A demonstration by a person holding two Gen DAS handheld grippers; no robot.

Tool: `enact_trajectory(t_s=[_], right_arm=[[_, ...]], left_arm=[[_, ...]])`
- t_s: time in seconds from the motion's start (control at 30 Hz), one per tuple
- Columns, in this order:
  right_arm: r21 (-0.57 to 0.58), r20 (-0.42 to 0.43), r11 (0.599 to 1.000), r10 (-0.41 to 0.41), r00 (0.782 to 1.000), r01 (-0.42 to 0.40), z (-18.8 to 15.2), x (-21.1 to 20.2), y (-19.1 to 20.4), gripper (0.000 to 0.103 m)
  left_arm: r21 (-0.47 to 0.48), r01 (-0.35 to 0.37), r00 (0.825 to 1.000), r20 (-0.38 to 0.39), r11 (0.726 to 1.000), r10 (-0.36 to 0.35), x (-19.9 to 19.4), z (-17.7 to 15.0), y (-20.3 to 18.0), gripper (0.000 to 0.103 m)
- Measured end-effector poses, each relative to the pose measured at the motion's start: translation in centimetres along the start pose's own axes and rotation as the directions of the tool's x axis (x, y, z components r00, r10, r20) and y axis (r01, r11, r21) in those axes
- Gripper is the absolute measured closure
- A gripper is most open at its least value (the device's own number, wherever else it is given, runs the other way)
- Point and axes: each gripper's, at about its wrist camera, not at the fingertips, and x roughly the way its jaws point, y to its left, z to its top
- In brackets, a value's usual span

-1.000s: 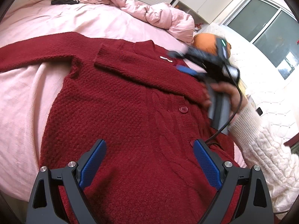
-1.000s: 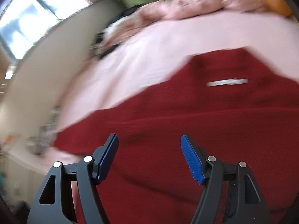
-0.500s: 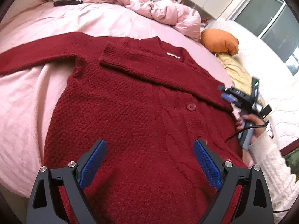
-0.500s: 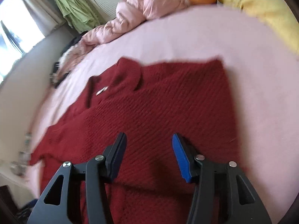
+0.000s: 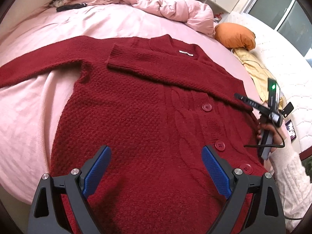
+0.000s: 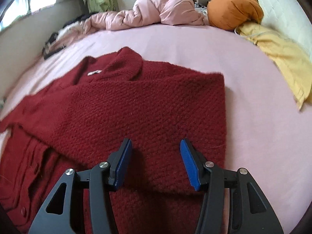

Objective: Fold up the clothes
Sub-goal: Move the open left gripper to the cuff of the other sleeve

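- Bedsheet, pink, fills the left of the left wrist view; one cardigan sleeve stretches across it toward the left edge.
- Red cardigan lies buttoned and flat at frame centre — the other sleeve is folded across the chest, its cuff at upper centre.
- Left gripper hovers over the hem at lower centre, jaws spread wide, holding nothing.
- Pink duvet is bunched along the top, with an orange pillow at upper right.
- Right gripper — seen in its own view at lower centre — hangs above the folded side of the cardigan, jaws apart and empty.
- Yellow cloth lies at the right edge.
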Motion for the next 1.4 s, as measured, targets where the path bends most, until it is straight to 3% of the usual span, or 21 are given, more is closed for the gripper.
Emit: enact_trajectory(t_s=[0.17,0.27,0.33,0.5,0.6,0.73,0.83,0.93,1.1,1.27,1.4], right_arm=[[-0.073,0.053,0.994,-0.081,0.995,0.085,2.3,0.1,0.7,0.05],[-0.053,-0.056,0.988,-0.147,0.988,0.144,1.6,3.1,-0.5,0.05],[-0.003,-0.022,0.993,-0.12,0.993,0.12,0.4,3.7,-1.5,0.047],[-0.025,-0.015,0.989,-0.145,0.989,0.145,0.3,2.4,-0.5,0.047],[0.016,0.014,0.997,-0.077,0.997,0.077,-0.8,0.0,-0.6,0.047],[-0.059,0.027,0.996,-0.066,0.997,0.067,-3.2,-1.1,0.0,0.047],[-0.078,0.045,0.996,-0.047,0.998,0.05,-4.3,-0.8,0.0,0.047],[-0.082,0.035,0.995,-0.052,0.998,0.054,-4.0,-0.4,0.3,0.046],[-0.078,0.054,0.996,-0.042,0.998,0.046,-4.3,-0.4,0.2,0.046],[-0.082,0.058,0.995,-0.045,0.997,0.049,-4.5,-0.4,0.3,0.046],[-0.083,0.058,0.995,-0.045,0.997,0.05,-4.6,-0.5,0.3,0.045]], left_arm=[[-0.001,-0.007,1.0,0.0,1.0,0.007,0.0,-0.1,-0.1,0.009],[0.0,-0.012,1.0,0.002,1.0,0.012,-0.1,0.0,-0.2,0.009],[0.0,-0.011,1.0,0.004,1.0,0.011,-0.1,0.0,-0.1,0.009],[-0.011,-0.001,1.0,-0.027,1.0,0.0,0.3,0.2,0.2,0.009],[-0.026,0.007,0.999,-0.034,1.0,-0.008,0.4,0.2,0.4,0.009],[-0.026,0.006,0.998,-0.058,1.0,-0.008,0.7,0.3,0.3,0.009],[-0.041,0.023,1.0,-0.019,0.999,-0.024,-0.1,0.7,0.6,0.009],[-0.04,0.034,0.999,0.016,0.999,-0.034,-1.1,2.6,0.5,0.009],[-0.007,-0.002,0.998,0.065,1.0,0.003,-1.1,9.1,0.2,0.009],[0.044,-0.063,0.997,0.037,0.997,0.061,3.8,14.5,-0.1,0.009],[0.065,-0.061,0.997,-0.048,0.996,0.064,9.6,15.1,0.0,0.009]])
